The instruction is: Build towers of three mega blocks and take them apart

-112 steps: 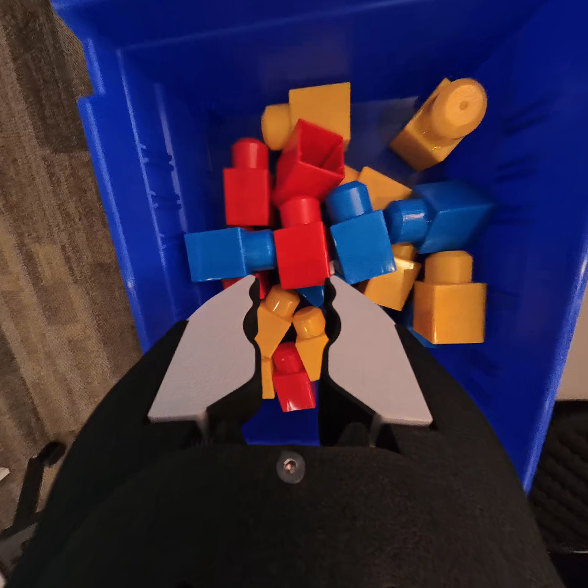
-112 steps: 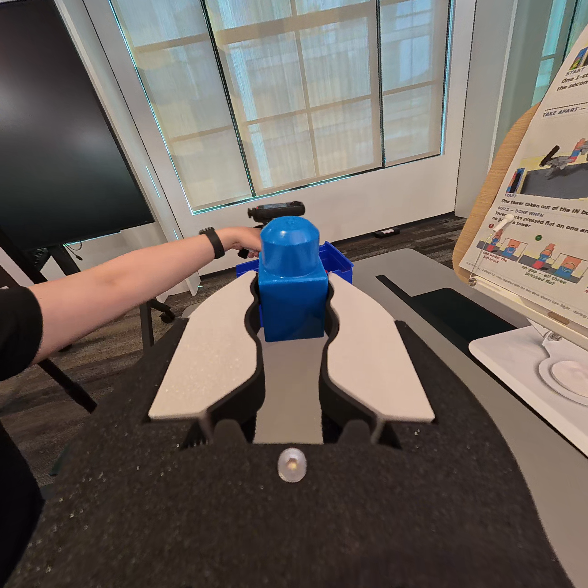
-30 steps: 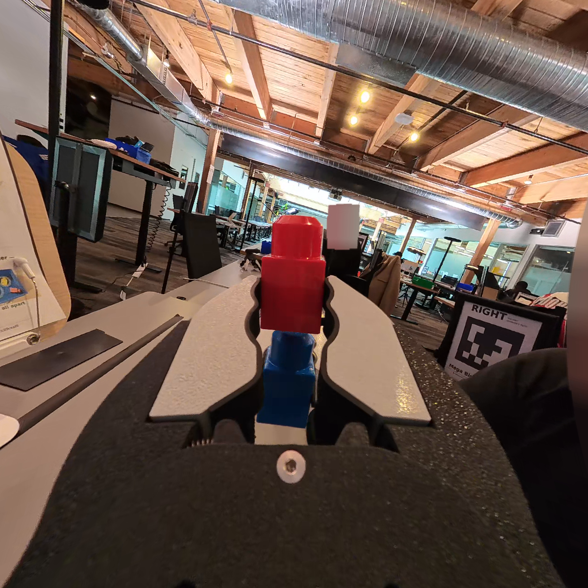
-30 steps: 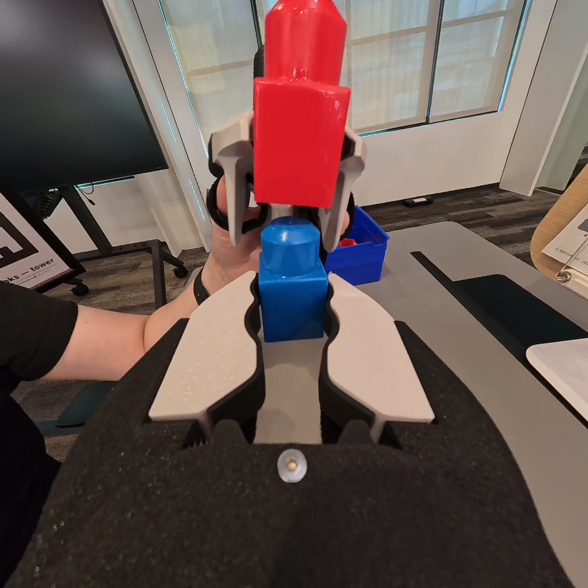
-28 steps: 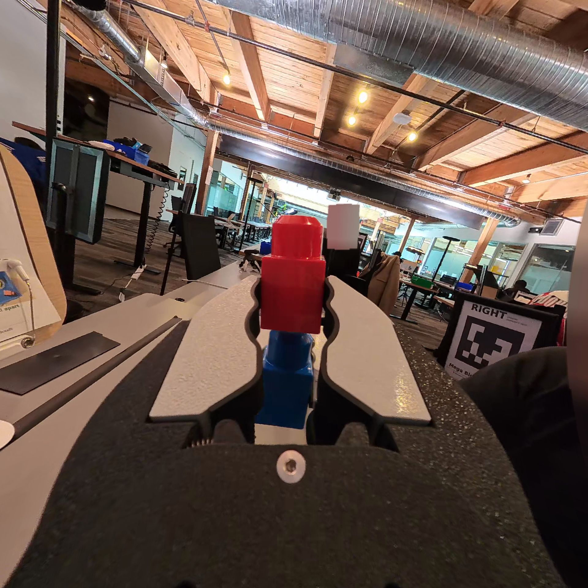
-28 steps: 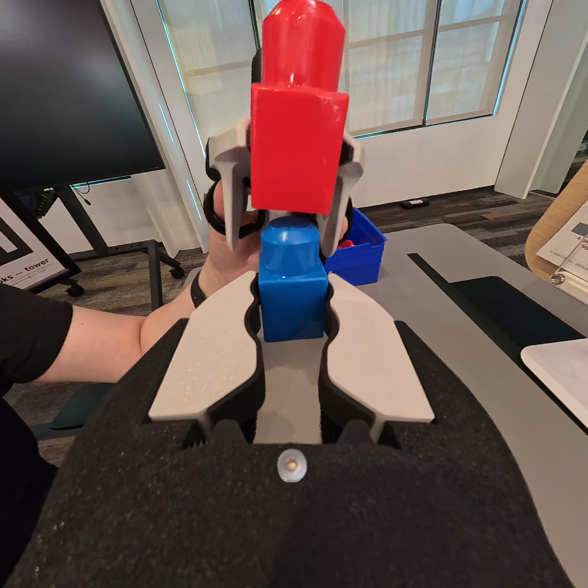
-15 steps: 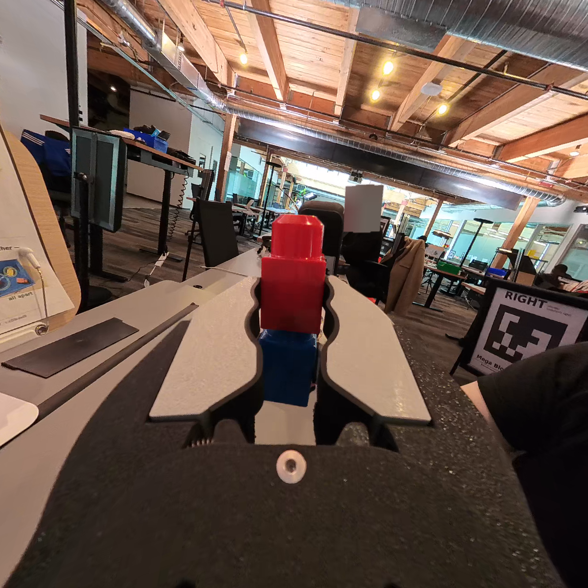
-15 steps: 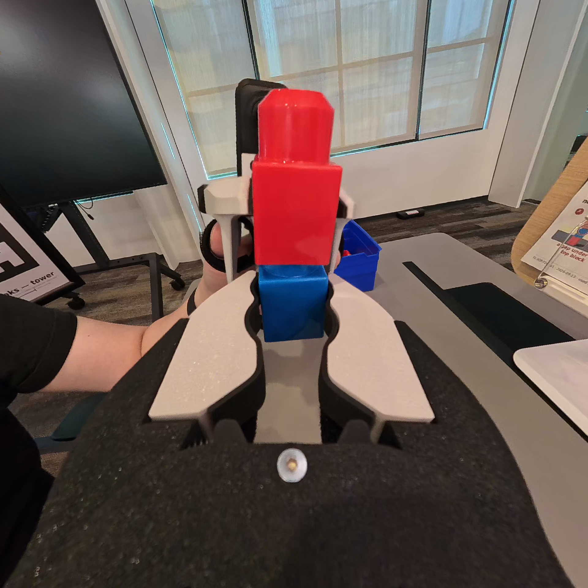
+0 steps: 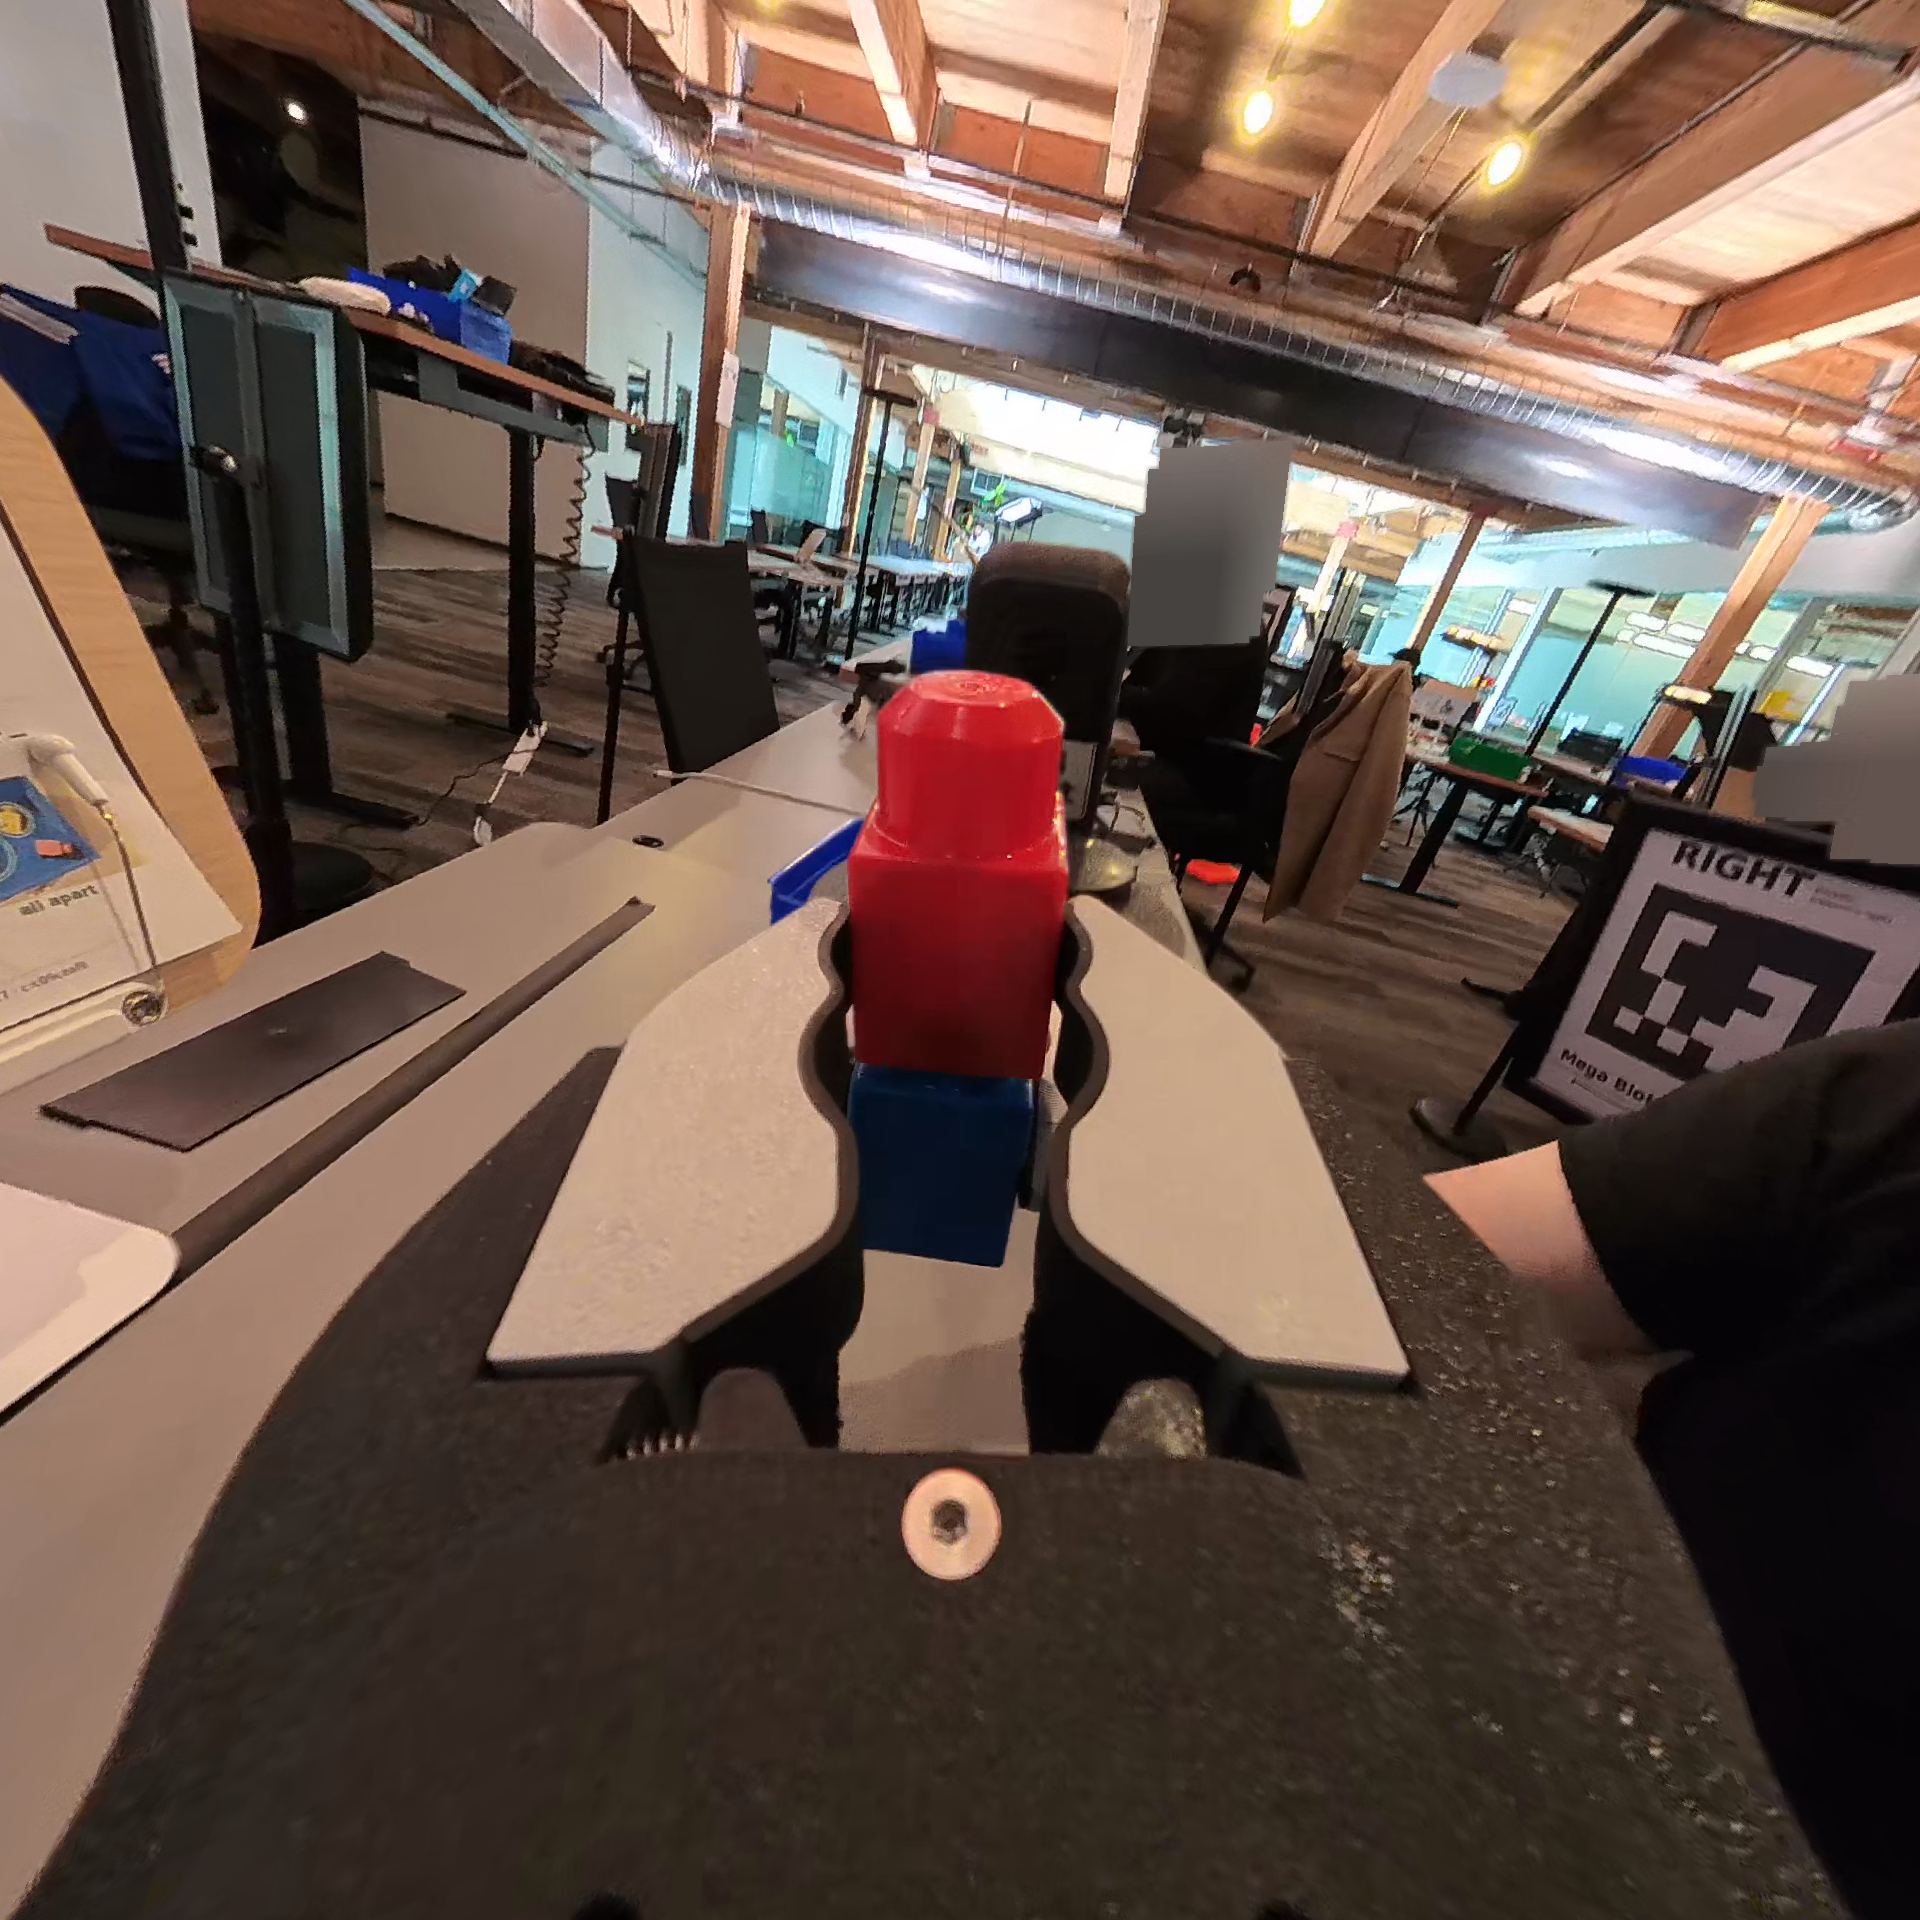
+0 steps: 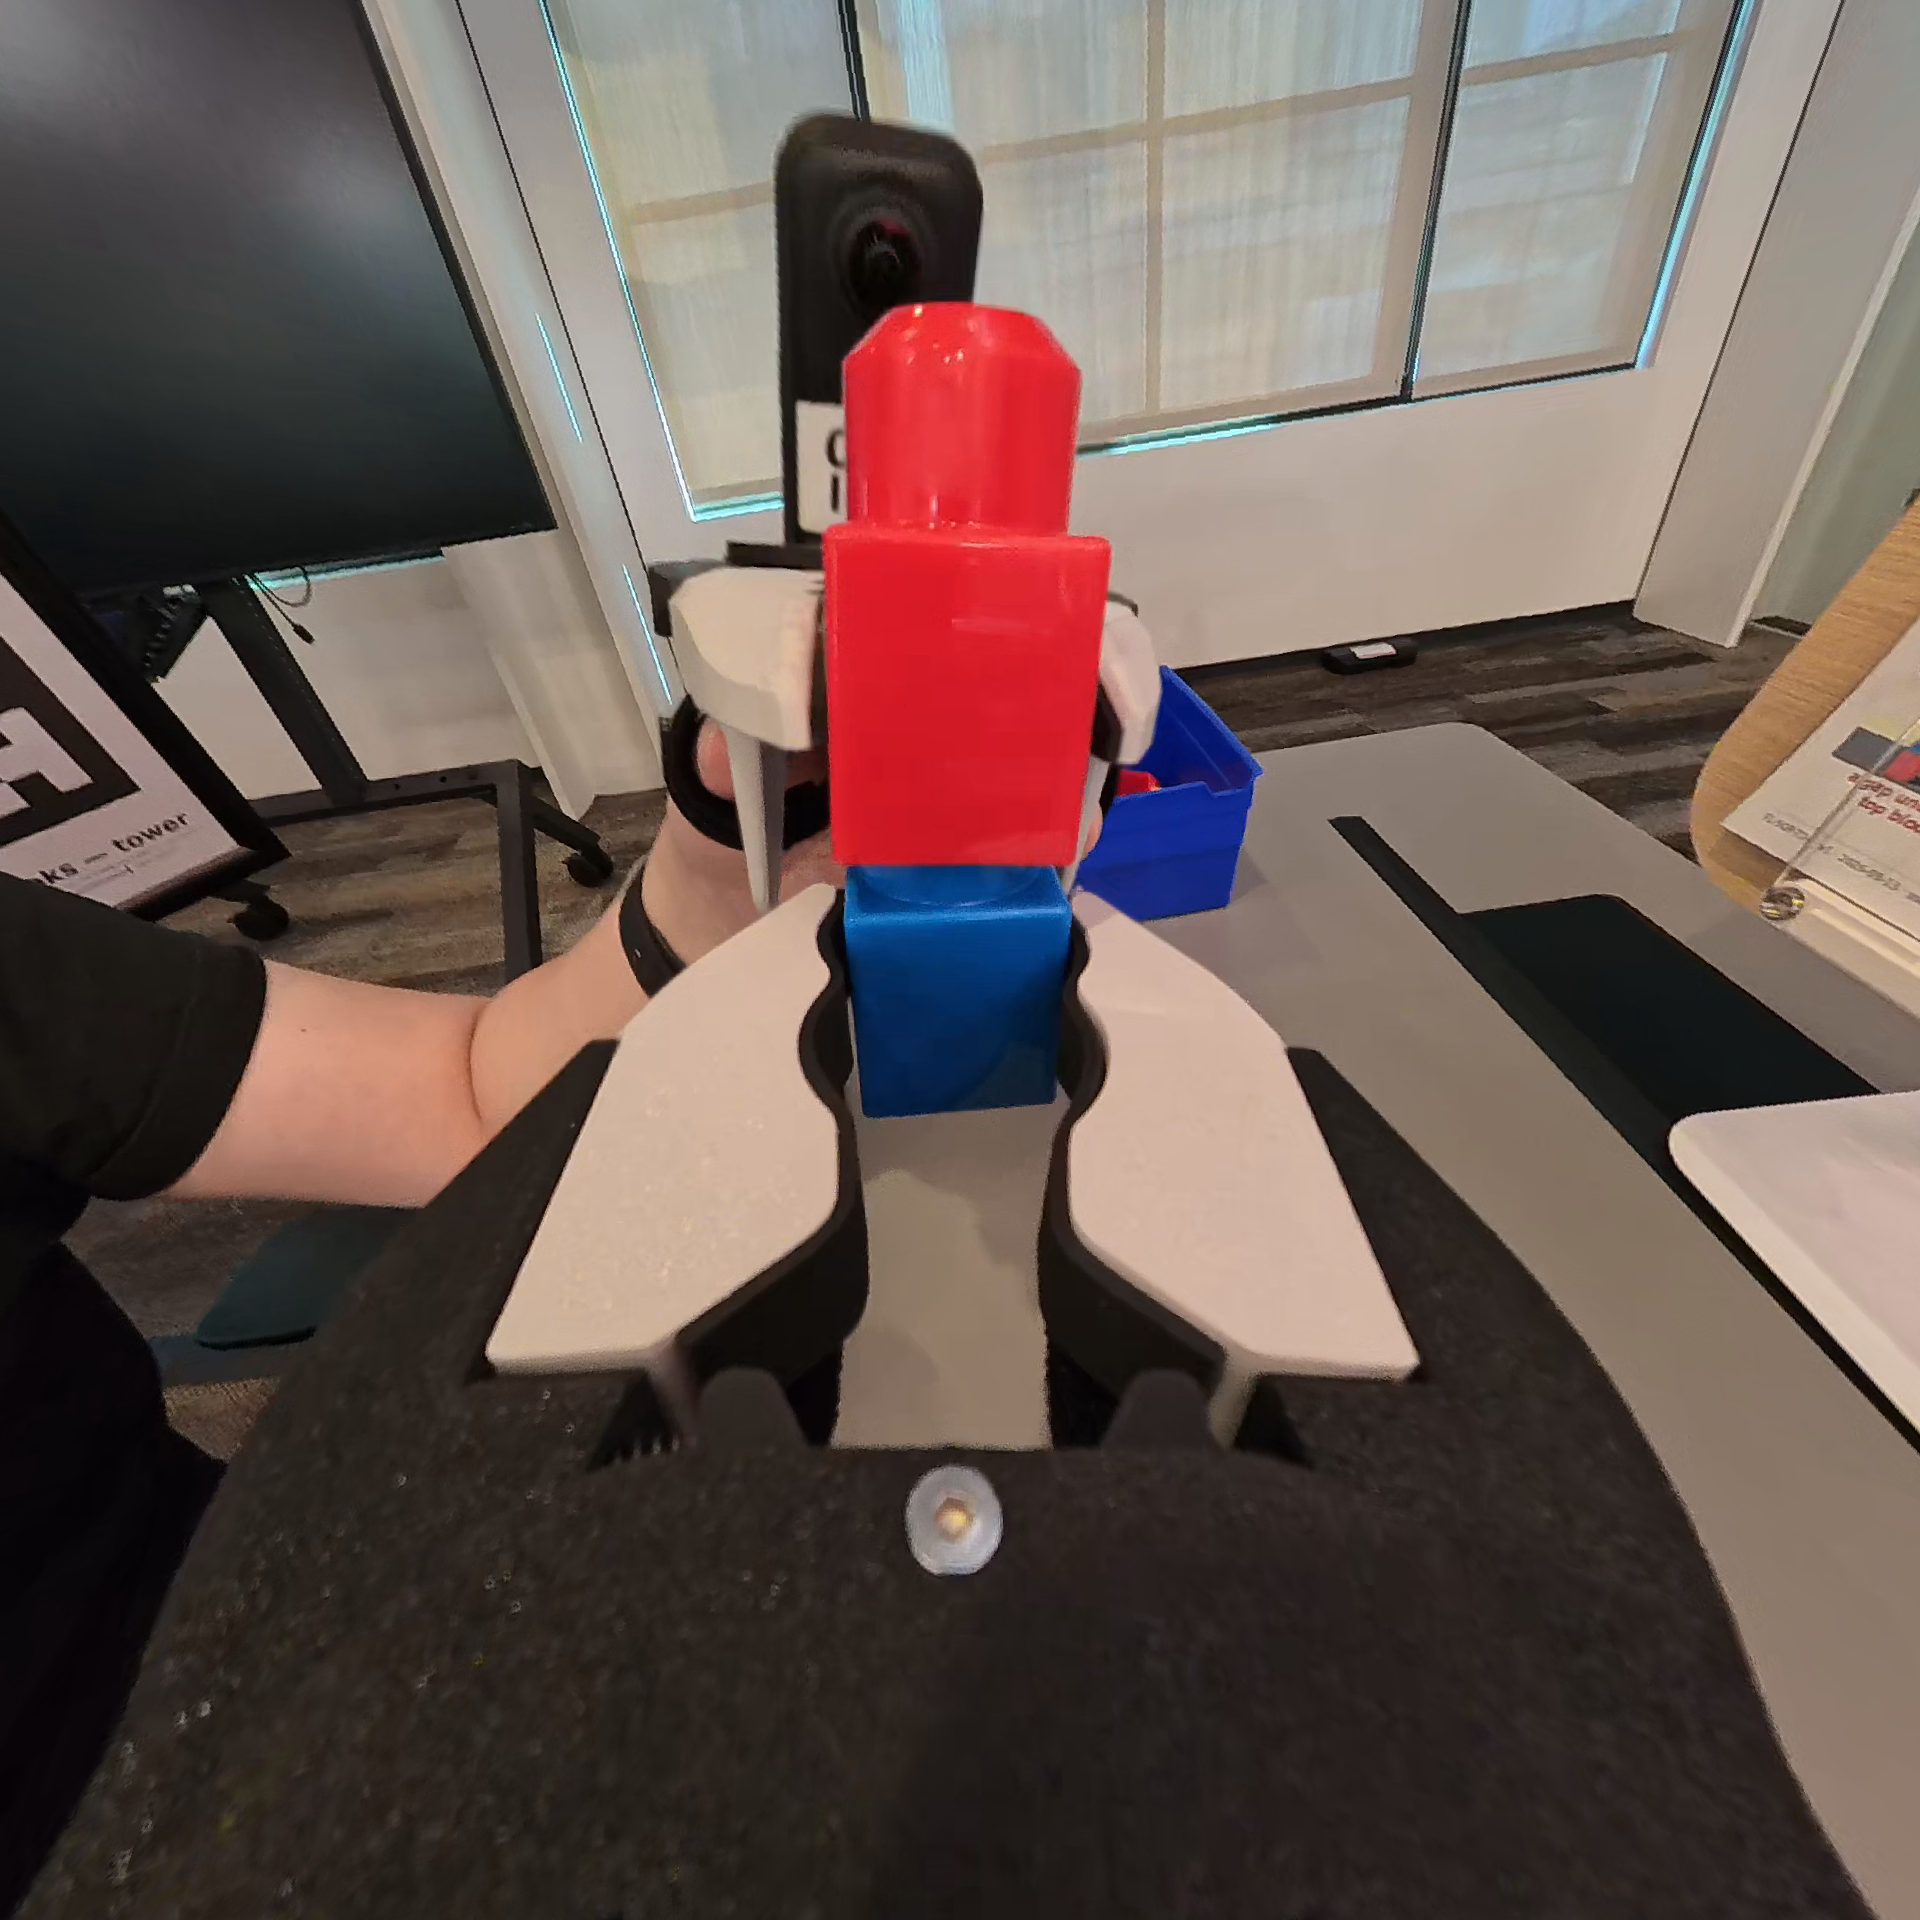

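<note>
1. Right hand-held gripper [image 10: 951, 997], low centre of the right wrist view, is pinching the blue block [image 10: 956, 1003] by its two flat side walls, stud pointing up.
2. Left hand-held gripper [image 9: 951, 997] fills the lower half of the left wrist view and is pinching the red block [image 9: 951, 956] the same way, by the square body and not the stud. In the right wrist view the same gripper appears at mid-frame, facing the camera, with the person's hand [image 10: 717, 831] behind it.
3. Red sits on top of blue, held in the air above the grey bench [image 10: 1455, 1018]. A thin sliver of the blue stud shows under the red body, so by my reading the joint is not quite fully seated.
4. Handling, as a judgement: these look like hollow hard plastic, light, stiff and glossy. The smooth faces could slip under a twisting load, so the flat opposite walls are the place to hold; the rounded stud would offer poor purchase.
5. Pressing should run straight along the stud axis, since a tilt could jam the fit.
6. Farther off, right of centre, the blue bin [image 10: 1184, 831] rests on the bench with more blocks inside, likely the source of a third block.
</note>
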Tool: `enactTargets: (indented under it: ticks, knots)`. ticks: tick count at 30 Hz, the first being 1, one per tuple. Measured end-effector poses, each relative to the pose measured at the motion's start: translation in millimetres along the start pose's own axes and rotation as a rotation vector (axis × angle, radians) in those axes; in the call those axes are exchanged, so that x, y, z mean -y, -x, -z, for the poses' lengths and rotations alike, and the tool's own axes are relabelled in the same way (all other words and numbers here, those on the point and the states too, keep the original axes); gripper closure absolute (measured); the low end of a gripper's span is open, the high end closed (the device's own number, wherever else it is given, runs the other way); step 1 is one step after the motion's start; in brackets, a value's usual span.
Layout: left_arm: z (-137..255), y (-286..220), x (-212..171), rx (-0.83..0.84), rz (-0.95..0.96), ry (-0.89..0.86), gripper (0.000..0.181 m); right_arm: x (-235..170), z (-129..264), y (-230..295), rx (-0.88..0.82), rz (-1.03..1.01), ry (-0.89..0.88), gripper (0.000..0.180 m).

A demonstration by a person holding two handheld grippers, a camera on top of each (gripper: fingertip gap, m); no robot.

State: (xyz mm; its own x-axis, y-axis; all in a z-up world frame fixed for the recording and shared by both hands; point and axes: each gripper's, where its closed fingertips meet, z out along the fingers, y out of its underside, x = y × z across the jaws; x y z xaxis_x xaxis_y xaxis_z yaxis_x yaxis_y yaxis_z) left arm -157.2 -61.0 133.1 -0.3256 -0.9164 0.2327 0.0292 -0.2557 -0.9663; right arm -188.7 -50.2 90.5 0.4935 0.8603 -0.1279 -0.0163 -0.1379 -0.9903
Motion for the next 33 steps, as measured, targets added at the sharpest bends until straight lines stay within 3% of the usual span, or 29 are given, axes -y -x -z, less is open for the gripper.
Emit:
enactTargets:
  ticks: [10, 22, 33]
  knots:
    - [4.8, 7.8, -22.4, 0.052, -0.065, 0.183, 0.145, -17.4, 1.0, -8.9, -0.077, 0.067, 0.133, 0.144]
    - [9.2, 2.3, -37.6, 0.002, -0.053, 0.291, 0.145, -24.8, 4.0, -0.3, 0.009, 0.063, 0.161, 0.144]
    - [2.6, -8.0, -7.9, -0.030, -0.108, 0.060, 0.144, -10.7, 3.3, 7.5, 0.041, 0.032, 0.088, 0.144]
